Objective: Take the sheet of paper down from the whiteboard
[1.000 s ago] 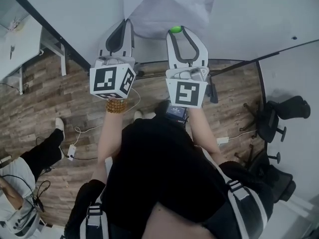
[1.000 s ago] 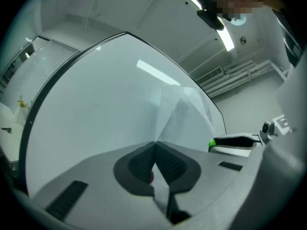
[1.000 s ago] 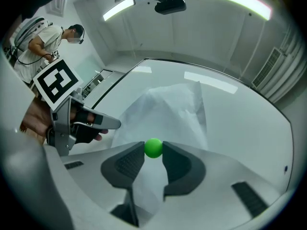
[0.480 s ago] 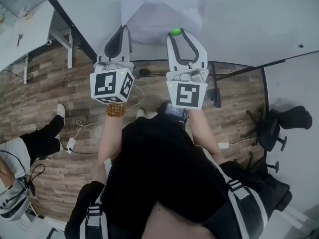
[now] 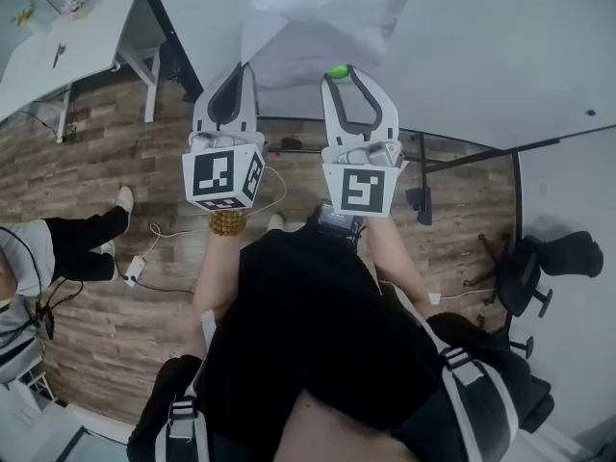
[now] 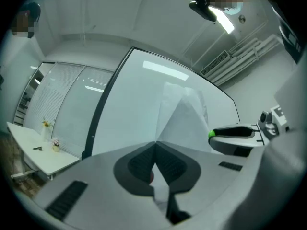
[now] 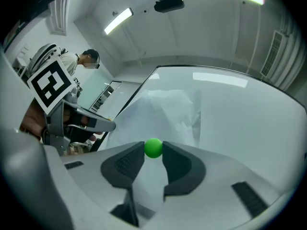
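The white sheet of paper [image 5: 318, 27] hangs crumpled in front of the whiteboard [image 5: 481, 46]. My left gripper [image 5: 241, 68] is shut on the sheet's lower left corner. In the left gripper view the sheet [image 6: 184, 121] rises from between the closed jaws, and a small red spot shows low between them. My right gripper [image 5: 338, 71] is beside it to the right, shut on a small green ball magnet [image 7: 153, 148] pinched at its fingertips. In the right gripper view the sheet [image 7: 163, 114] lies just behind the ball.
A white desk [image 5: 67, 46] stands at the far left. A seated person's legs [image 5: 67, 248] and floor cables [image 5: 144, 258] are at the left. The whiteboard stand's foot [image 5: 423, 176] and office chairs [image 5: 539, 258] are on the right, on wooden flooring.
Both grippers have shifted slightly right and down. The sheet has come with the left gripper and more of its top edge shows. The green ball stays in the right jaws.
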The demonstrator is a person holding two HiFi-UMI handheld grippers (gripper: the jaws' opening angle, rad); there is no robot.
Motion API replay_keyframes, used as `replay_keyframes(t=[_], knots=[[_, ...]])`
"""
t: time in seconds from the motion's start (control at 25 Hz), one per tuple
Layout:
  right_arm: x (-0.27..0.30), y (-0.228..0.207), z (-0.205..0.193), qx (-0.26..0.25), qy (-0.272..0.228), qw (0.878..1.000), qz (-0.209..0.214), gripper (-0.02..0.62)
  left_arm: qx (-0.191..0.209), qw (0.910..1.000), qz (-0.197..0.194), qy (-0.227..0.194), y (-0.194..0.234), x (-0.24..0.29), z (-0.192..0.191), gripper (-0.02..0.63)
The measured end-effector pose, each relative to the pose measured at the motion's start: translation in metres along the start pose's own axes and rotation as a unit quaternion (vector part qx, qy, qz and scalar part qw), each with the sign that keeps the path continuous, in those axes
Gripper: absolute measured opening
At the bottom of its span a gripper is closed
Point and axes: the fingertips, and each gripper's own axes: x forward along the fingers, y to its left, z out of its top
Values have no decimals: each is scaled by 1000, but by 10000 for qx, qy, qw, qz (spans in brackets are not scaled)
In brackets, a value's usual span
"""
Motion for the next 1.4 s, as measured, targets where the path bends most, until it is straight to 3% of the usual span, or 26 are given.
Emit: replay_keyframes(t=[0.44,0.64,1.4], knots=[[8,21,-9,608,-37,9980,178,117,143,9993,351,73,23,-24,-9,9],[10,20,-11,637,10,9976,254,117,302,9983,482,104,25,-23,-11,9],[4,20,-16,714,117,9971,240,117,289,9975,529,370,22,-26,-27,9]])
